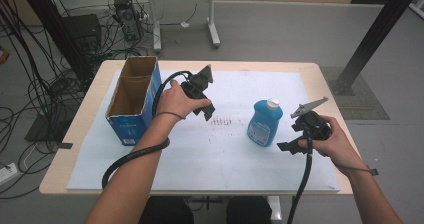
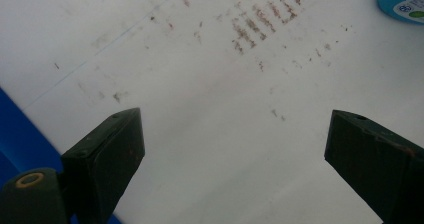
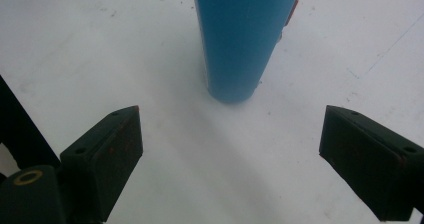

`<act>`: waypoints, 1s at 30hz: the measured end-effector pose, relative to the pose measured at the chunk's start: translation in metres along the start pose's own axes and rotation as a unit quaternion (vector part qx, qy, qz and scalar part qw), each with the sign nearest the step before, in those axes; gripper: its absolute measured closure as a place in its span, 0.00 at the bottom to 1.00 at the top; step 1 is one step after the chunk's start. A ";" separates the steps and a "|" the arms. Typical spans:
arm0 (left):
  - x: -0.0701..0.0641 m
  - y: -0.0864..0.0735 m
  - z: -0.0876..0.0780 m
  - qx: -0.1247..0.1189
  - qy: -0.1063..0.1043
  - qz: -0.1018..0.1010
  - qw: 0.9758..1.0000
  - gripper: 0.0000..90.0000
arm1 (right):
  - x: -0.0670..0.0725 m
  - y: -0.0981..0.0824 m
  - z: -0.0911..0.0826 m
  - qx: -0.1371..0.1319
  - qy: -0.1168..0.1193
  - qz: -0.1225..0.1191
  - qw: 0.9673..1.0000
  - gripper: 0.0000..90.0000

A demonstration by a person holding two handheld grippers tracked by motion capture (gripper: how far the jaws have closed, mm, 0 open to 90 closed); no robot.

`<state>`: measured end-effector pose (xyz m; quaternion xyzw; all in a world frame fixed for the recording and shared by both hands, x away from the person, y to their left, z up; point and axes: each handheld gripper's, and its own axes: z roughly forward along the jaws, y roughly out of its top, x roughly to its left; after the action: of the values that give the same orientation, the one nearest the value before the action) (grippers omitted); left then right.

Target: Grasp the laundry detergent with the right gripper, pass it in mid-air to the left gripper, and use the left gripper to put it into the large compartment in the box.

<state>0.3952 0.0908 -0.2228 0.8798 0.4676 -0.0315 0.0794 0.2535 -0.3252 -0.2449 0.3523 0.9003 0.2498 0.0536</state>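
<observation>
- I see the bottle [image 1: 265, 123], blue with a white cap, standing upright on the white sheet [image 1: 200, 169] that covers the table [image 1: 90, 99], right of centre.
- My right gripper [image 1: 286, 146] sits just right of the bottle, low over the sheet, held in the right hand [image 1: 332, 139]; it is not touching the bottle.
- In the right gripper view the jaws are spread wide with nothing between them, and the bottle [image 3: 245, 39] stands straight ahead, beyond the tips.
- My left gripper [image 1: 209, 112] is held in the left hand [image 1: 175, 100] near the middle of the sheet, just right of the box [image 1: 134, 101].
- In the left gripper view its jaws are also wide apart and empty, over bare sheet [image 2: 200, 149] with brown scuff marks [image 2: 260, 21]; a corner of the bottle [image 2: 400, 1] shows at top right.
- The box is open-topped cardboard with blue sides, standing at the left of the sheet, well apart from the bottle.
- A cable [image 1: 125, 159] trails from the left gripper along the forearm.
</observation>
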 end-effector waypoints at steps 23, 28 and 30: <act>0.001 -0.002 0.002 0.004 0.001 0.000 1.000 0.11 | 0.001 -0.013 0.012 -0.026 -0.005 0.009 1.000 0.11; 0.001 -0.003 0.002 0.001 0.000 -0.002 1.000 0.10 | 0.003 -0.014 0.012 -0.029 -0.010 0.008 0.999 0.11; 0.001 -0.003 0.003 0.003 -0.001 -0.002 1.000 0.10 | 0.003 -0.015 0.012 -0.031 -0.010 0.007 0.999 0.11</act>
<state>0.3934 0.0926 -0.2262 0.8792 0.4689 -0.0335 0.0774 0.2461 -0.3274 -0.2626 0.3594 0.8889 0.2749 0.0719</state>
